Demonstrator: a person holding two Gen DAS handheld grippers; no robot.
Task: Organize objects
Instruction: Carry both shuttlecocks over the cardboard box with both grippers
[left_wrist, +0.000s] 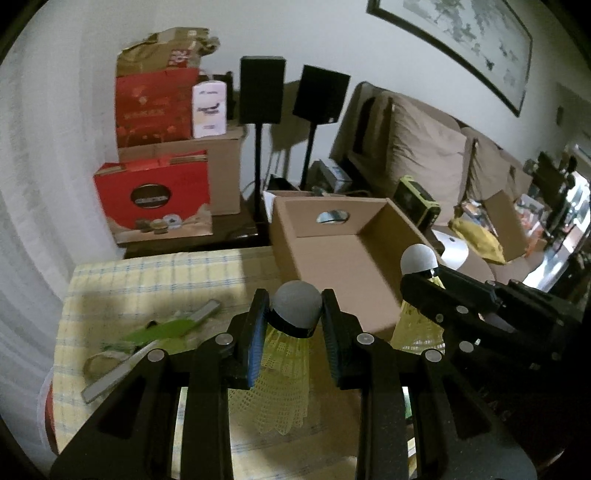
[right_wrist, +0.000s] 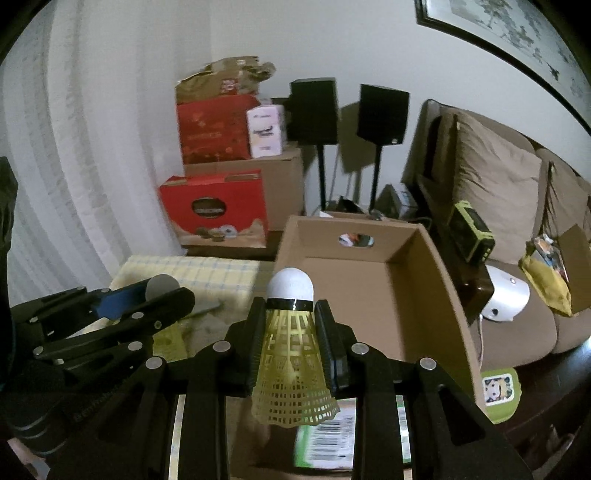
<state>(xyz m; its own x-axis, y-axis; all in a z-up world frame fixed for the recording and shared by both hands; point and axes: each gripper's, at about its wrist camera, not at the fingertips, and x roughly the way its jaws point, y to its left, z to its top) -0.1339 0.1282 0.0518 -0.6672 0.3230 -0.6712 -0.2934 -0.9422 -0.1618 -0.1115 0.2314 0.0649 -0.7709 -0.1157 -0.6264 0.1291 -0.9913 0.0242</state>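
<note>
My left gripper is shut on a yellow shuttlecock with a grey cork tip, held above the yellow checked cloth. My right gripper is shut on a second yellow shuttlecock with a white tip, near the front edge of an open cardboard box. The box looks empty inside. The right gripper also shows in the left wrist view, beside the box's right wall. The left gripper shows at the left of the right wrist view.
On the cloth lie a green flat item, a roll of tape and a grey bar. Red gift boxes, two speakers on stands and a beige sofa stand behind. A green package lies below the right gripper.
</note>
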